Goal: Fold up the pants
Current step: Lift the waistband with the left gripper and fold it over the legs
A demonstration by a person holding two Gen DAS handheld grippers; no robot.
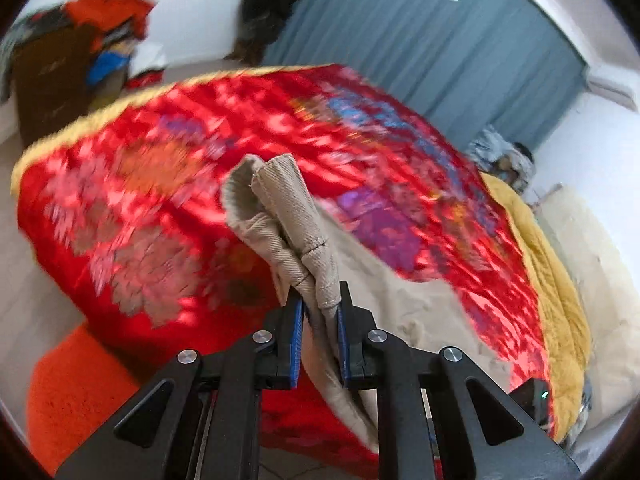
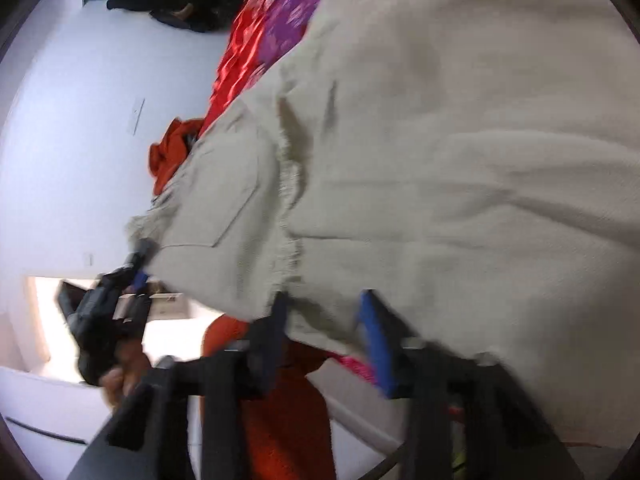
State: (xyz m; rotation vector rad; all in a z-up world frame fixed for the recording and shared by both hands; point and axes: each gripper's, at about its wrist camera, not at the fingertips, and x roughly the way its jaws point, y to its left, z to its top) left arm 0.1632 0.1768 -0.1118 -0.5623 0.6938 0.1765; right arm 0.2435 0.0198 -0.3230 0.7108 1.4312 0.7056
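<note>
on my left, the left gripper (image 1: 320, 312) is clamped on a bunched edge of the beige pants (image 1: 280, 216), lifted over the red bedspread (image 1: 160, 200). the right gripper (image 2: 326, 332) stands part open at the hem, pads not pressing; no neat fold is made yet, i judge.

Beige pants (image 1: 276, 216) — red floral bedspread (image 1: 140, 200)

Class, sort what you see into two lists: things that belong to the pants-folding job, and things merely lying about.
Job:
beige pants
left gripper
right gripper
red floral bedspread

Lying about:
orange clothes pile
dark garment
orange rug
</note>
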